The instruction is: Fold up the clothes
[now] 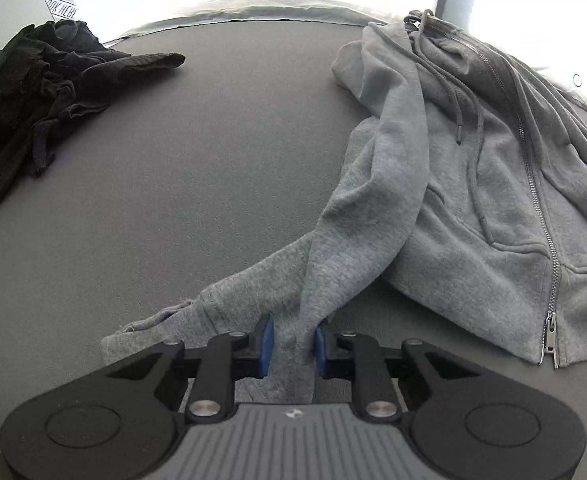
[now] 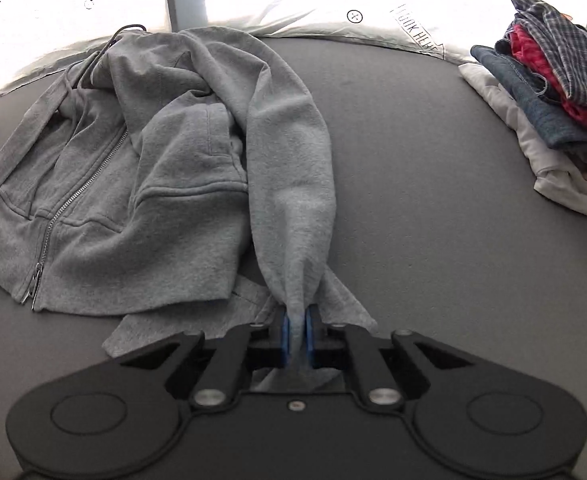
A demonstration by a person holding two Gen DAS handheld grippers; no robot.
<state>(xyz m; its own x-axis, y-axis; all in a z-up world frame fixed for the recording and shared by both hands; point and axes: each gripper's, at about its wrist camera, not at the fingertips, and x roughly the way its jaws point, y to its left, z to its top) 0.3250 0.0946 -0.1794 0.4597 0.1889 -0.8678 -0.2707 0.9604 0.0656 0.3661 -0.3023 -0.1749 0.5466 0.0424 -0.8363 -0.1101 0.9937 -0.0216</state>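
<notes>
Left wrist: left gripper [image 1: 292,340] pinches hoodie [image 1: 493,200] sleeve, lower centre. Right gripper [image 2: 297,334] clamps other sleeve. Soft, floppy; cuffs hold well.

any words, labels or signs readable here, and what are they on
"LOOK HERE" on the white sheet at the far edge of the grey table, right wrist view; last letter cut by a fold.
"OOK HEBE" is how the same kind of label reads in the left wrist view, first letter hidden.
No readable text on the grey zip hoodie.
</notes>
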